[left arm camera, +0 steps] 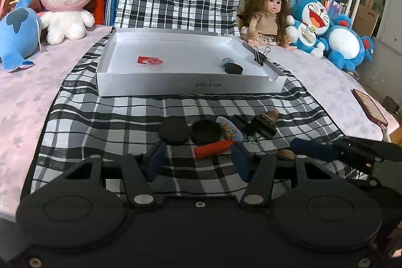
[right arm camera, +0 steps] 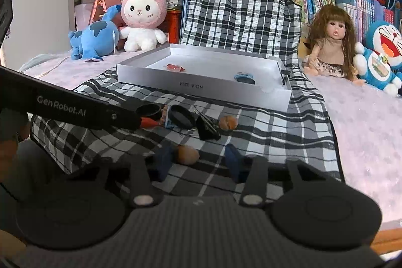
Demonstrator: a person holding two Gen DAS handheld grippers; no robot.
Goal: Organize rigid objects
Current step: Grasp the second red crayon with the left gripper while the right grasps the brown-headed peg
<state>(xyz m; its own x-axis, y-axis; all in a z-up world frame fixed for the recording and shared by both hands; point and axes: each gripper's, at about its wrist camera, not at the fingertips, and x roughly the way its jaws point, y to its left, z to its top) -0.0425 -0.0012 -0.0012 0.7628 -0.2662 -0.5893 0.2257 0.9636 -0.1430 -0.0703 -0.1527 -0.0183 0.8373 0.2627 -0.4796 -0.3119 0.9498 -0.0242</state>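
Both grippers hover low over the plaid cloth (left arm camera: 105,122), each lined up on the little heap of hard things at the near edge. The left gripper (left arm camera: 198,162) stands wide open, nothing between its blue pads, and the red tube (left arm camera: 213,149) lies just ahead at 12 o'clock, one end near the right finger. That looks like the next pick: smooth, round and likely to roll, so a grip across its middle would suit.

Behind it at 11 o'clock sits a matte black puck (left arm camera: 173,132), with a black cap (left arm camera: 206,132) open side up just beside it. A glossy printed oval (left arm camera: 230,129) leans against the tube, and a binder clip (left arm camera: 261,128) and a walnut (left arm camera: 270,115) lie at 1 o'clock.

The right gripper (right arm camera: 198,162) is open too and empty; a second walnut (right arm camera: 188,154), rough and brown, sits close to its left finger, not clamped.

The white box (left arm camera: 191,87) waits farther off at 12 o'clock, shallow, stiff card, a clip (left arm camera: 260,55) pinching its right wall, probably to brace it. It already holds a red piece (left arm camera: 148,60) and a dark disc (left arm camera: 233,67), so sorting seems part done.
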